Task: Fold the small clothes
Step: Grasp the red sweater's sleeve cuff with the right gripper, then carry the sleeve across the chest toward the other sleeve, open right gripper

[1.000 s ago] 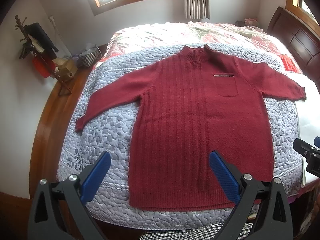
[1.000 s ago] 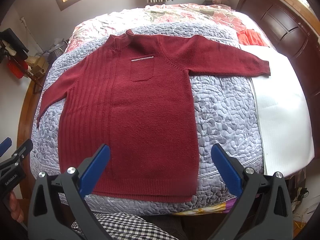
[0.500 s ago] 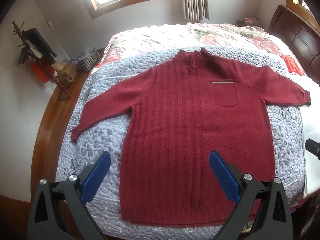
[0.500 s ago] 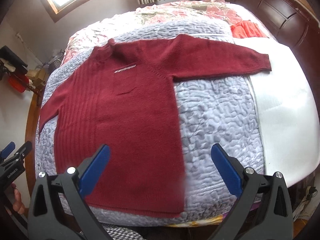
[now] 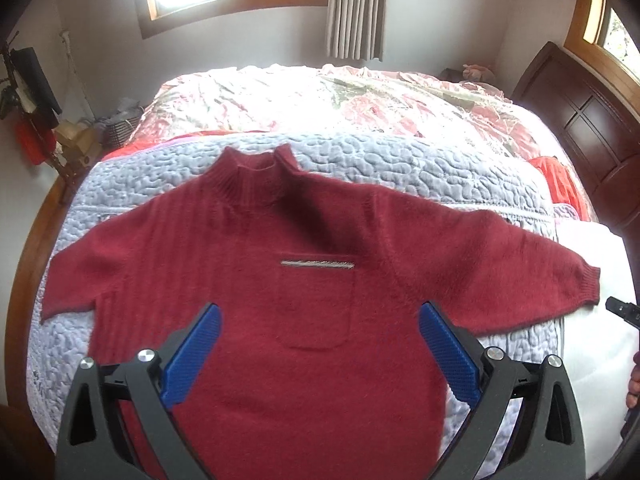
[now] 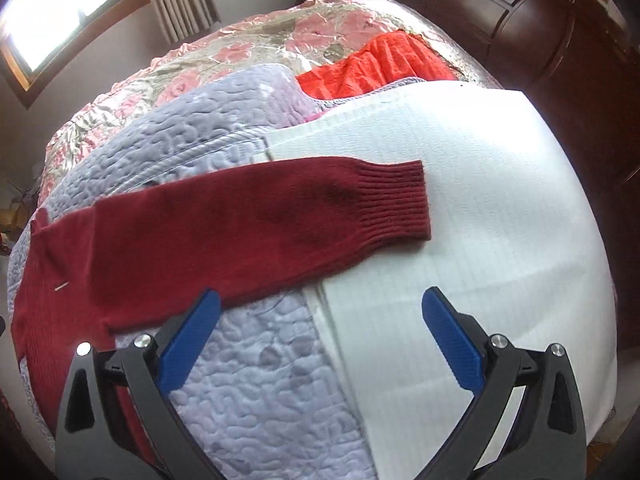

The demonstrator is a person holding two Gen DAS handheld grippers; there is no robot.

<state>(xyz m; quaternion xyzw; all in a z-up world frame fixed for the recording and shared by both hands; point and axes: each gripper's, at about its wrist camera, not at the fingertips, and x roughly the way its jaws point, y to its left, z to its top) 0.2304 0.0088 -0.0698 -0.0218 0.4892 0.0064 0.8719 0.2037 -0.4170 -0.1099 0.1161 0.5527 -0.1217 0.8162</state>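
A dark red knitted sweater [image 5: 312, 280] lies flat, front up, on a lilac quilt [image 5: 400, 160], both sleeves spread out. My left gripper [image 5: 320, 316] hovers open above its chest, over the small pocket [image 5: 316, 308] with a silver trim. In the right wrist view the sweater's right sleeve [image 6: 260, 216] stretches across, its ribbed cuff [image 6: 396, 200] resting on a white sheet [image 6: 460, 240]. My right gripper [image 6: 320, 300] is open and empty, a little short of the sleeve and below the cuff. Its tip [image 5: 620, 308] shows at the right edge of the left wrist view.
A floral bedspread [image 5: 360, 96] covers the far half of the bed. An orange-red garment [image 6: 376, 64] lies past the white sheet. A dark wooden headboard [image 6: 540, 40] stands to the right. A wooden bed rim [image 5: 36, 232] and clutter [image 5: 76, 140] are on the left.
Both grippers moved forward over the bed. The left went from the hem to above the chest pocket. The right swung rightward toward the sleeve's cuff. Both stayed open.
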